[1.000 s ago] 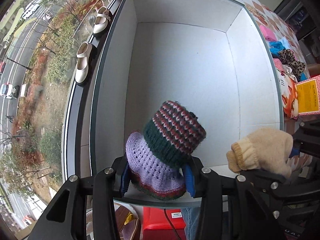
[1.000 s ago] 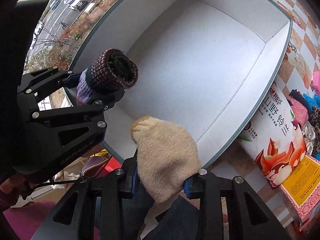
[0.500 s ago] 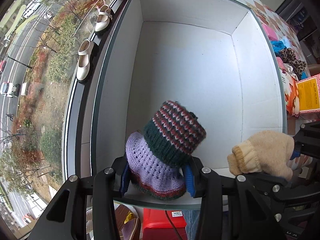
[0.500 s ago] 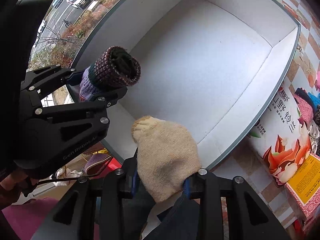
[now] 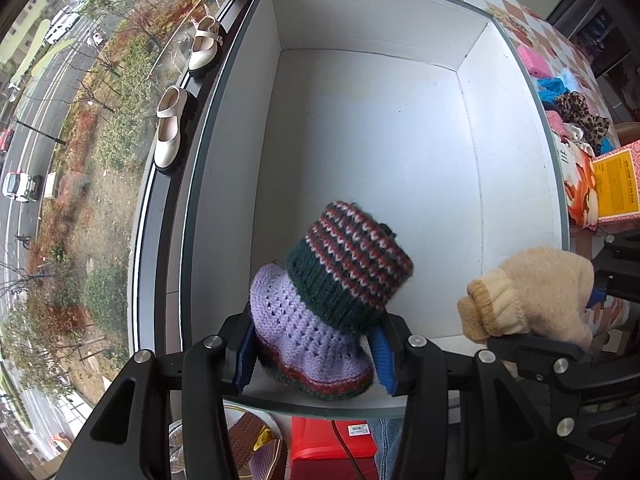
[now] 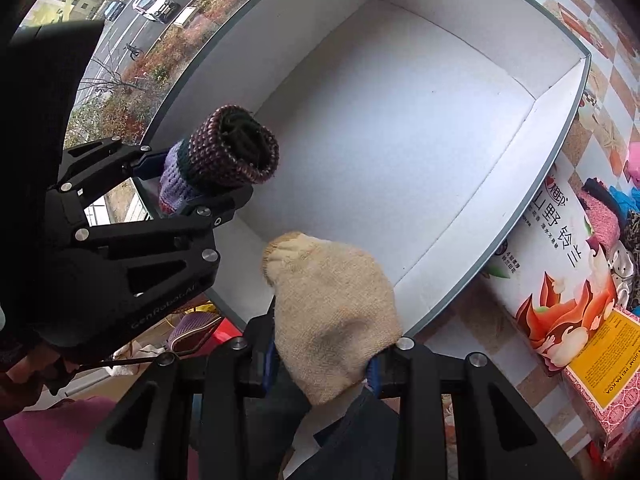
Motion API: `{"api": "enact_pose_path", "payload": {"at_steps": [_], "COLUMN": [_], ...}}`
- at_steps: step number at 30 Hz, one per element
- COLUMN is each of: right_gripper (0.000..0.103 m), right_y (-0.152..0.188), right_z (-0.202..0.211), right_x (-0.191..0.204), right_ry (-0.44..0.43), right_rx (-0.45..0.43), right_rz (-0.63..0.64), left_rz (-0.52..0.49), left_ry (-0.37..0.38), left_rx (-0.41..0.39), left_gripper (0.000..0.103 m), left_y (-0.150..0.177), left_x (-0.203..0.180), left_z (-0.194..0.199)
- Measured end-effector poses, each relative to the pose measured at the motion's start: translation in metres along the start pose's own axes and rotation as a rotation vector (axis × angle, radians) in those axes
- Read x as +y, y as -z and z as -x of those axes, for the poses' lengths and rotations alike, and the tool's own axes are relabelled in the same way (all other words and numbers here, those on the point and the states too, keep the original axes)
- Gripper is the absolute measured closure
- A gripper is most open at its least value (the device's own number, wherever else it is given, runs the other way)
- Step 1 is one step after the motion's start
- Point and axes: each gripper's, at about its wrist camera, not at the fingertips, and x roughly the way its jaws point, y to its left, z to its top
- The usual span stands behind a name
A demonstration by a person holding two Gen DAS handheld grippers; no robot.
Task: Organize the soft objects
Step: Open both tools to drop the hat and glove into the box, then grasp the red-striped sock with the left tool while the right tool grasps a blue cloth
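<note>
Both grippers hang over the near edge of a big white box (image 5: 384,128). It is made of smooth card with a thin dark rim, and its floor is bare.

Pointing straight down, the left gripper (image 5: 316,354) has black arms and ribbed blue pads (image 5: 245,354). Its jaws have just been opening. A knit sock (image 5: 332,292) sits between them. The left pad touches the sock's side, while the right pad stands a little off it, so the grip looks loose. The sock is thick, bumpy wool. Its foot end is soft purple with small holes and a red and green band. Its cuff is dark green with red and white stripes. The sock's long way runs from the pads down into the box, cuff end lowest, tipped a bit to the right. In the right wrist view the cuff (image 6: 236,148) shows as a round open tube.

Tilted steeply down, the right gripper (image 6: 322,354) is squeezed tight on a tan mitten (image 6: 332,304). The mitten is fuzzy and rounded like a bag. Its gathered cuff points forward over the box's near right corner.

A printed carton (image 6: 560,264) stands just outside the box's right wall. Two cream shoes (image 5: 172,132) rest on the window ledge (image 5: 160,216) along the box's left side.
</note>
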Motion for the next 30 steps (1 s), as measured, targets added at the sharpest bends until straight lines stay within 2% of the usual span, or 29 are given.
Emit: {"api": "enact_pose_path", "payload": {"at_steps": [1,3,4,6,8,9,10,12,13,14,15,17,22,27,30], "right_gripper": [0.069,0.067,0.064,0.047,0.039,0.031,0.031,0.022,0.017,0.006,0.003,0.003,0.003,0.002,0.001], "right_y": [0.0,-0.001,-0.001,-0.001,-0.001,-0.002,-0.002,-0.002,-0.002,-0.002,-0.001,-0.001,0.01,0.043,0.07], "right_z": [0.001,0.004,0.005,0.011,0.018,0.021,0.025,0.035,0.041,0.049,0.059,0.085,0.158,0.231,0.25], "right_x": [0.0,-0.001,-0.002,-0.003,-0.004,-0.005,-0.006,-0.009,-0.011,-0.013,-0.017,-0.027,-0.059,-0.129,-0.195], "right_ry": [0.0,-0.002,-0.002,0.005,0.009,0.008,0.002,0.025,0.064,0.092,0.085,0.039,0.037,0.096,0.144], "right_rx": [-0.003,-0.011,-0.017,-0.039,-0.058,-0.067,-0.079,-0.104,-0.118,-0.135,-0.16,-0.211,-0.333,-0.453,-0.479], "right_rz": [0.0,-0.004,-0.008,-0.009,-0.011,-0.017,-0.026,-0.049,-0.057,-0.064,-0.077,-0.125,-0.235,-0.391,-0.54], "left_rz": [-0.004,-0.022,-0.032,-0.045,-0.036,-0.023,-0.009,0.025,0.046,0.065,0.079,0.088,0.053,-0.069,-0.167], "left_ry": [-0.011,-0.043,-0.048,-0.05,-0.056,-0.058,-0.055,-0.025,-0.008,0.011,0.028,0.049,0.205,0.216,0.212], "left_rx": [-0.009,-0.022,-0.028,-0.039,-0.04,-0.036,-0.035,-0.021,-0.011,-0.005,0.0,0.005,-0.032,-0.084,-0.078], "left_gripper": [0.044,0.03,0.029,0.027,0.023,0.021,0.02,0.018,0.016,0.014,0.012,0.012,0.012,0.012,0.012], "left_y": [0.0,0.0,0.0,0.001,0.0,-0.001,-0.001,-0.004,-0.006,-0.008,-0.011,-0.018,-0.046,-0.084,-0.109], "left_x": [-0.001,-0.003,-0.004,-0.006,-0.005,-0.003,-0.001,0.003,0.005,0.008,0.01,0.008,-0.007,-0.057,-0.099], "left_z": [0.001,0.003,0.004,0.006,0.007,0.007,0.007,0.007,0.007,0.008,0.01,0.018,0.054,0.087,0.092]}}
